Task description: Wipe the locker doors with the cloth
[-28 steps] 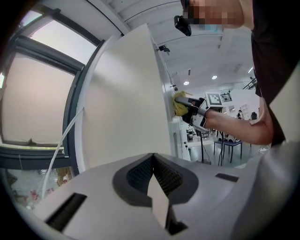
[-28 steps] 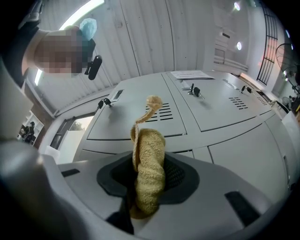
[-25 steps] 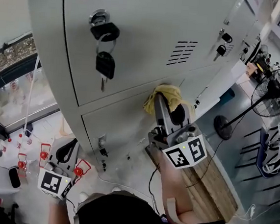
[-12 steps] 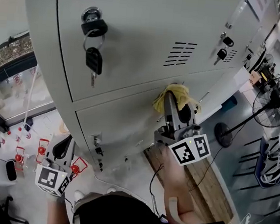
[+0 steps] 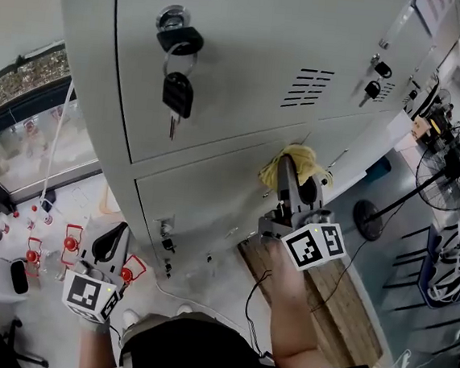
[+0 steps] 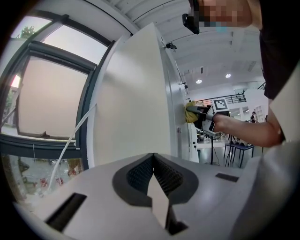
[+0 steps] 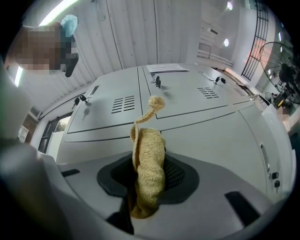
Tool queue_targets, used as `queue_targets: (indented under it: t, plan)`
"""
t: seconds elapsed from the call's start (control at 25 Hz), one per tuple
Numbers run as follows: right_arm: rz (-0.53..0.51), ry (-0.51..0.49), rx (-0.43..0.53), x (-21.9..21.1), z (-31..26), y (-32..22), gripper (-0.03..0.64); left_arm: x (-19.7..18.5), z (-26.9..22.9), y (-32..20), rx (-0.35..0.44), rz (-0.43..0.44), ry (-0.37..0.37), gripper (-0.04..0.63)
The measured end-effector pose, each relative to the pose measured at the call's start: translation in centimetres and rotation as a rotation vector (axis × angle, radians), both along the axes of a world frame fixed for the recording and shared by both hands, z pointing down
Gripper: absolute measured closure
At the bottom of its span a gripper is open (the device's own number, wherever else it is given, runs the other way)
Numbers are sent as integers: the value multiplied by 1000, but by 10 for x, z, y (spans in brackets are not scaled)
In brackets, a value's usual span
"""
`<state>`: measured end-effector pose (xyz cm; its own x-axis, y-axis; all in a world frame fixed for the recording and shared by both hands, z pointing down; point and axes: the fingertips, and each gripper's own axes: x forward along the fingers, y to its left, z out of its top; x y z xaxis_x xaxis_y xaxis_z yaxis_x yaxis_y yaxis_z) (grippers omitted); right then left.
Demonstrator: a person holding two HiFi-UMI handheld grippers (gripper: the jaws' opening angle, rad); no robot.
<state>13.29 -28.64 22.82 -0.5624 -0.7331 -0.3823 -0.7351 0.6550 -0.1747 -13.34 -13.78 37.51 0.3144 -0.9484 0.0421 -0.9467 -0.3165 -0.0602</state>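
Note:
The grey locker doors [image 5: 251,52] fill the head view, with a key bunch [image 5: 177,93] hanging from the upper lock. My right gripper [image 5: 297,176] is shut on a yellow cloth [image 5: 290,162]. It presses the cloth against the top edge of the lower door [image 5: 204,197], at the seam under the vented door. In the right gripper view the cloth [image 7: 148,161] stands bunched between the jaws of the right gripper [image 7: 149,157], one corner sticking up. My left gripper [image 5: 114,239] hangs low at the left, shut and empty. The left gripper [image 6: 153,165] faces the locker's side panel [image 6: 133,108].
A standing fan [image 5: 451,160] and dark chairs [image 5: 451,241] are at the right. A wooden platform [image 5: 340,299] with a black cable lies below the lockers. Small red items [image 5: 70,245] sit on the floor at the left, by a dark-framed window [image 5: 26,119].
The right gripper and cloth have slid slightly to the right along the seam between the doors. The left gripper stays low and shut.

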Motion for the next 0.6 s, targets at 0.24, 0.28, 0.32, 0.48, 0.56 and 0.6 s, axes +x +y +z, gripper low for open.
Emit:
queue_targets:
  t: [0.24,0.28,0.32,0.48,0.56,0.6]
  plan:
    - [34,-14,-23,-8,11,6,486,-4,6,2,-6,50,-17,586]
    - [37,-16,-28,-11,13,8,488,-6,5,3,-10,55,-17,586]
    - [39,-17,-33,-14,14,10,488,-7,5,4,-17,60,-15,586]
    - [37,-15,-44,-30,19,21,488,-16,7,6,-11,92,-19,586]
    - [37,-15,-49,-39,21,27,488,-20,7,9,-28,102,-8,586]
    - [39,-16,-50,-43,22,31,488,-22,8,11,-38,106,0,586]
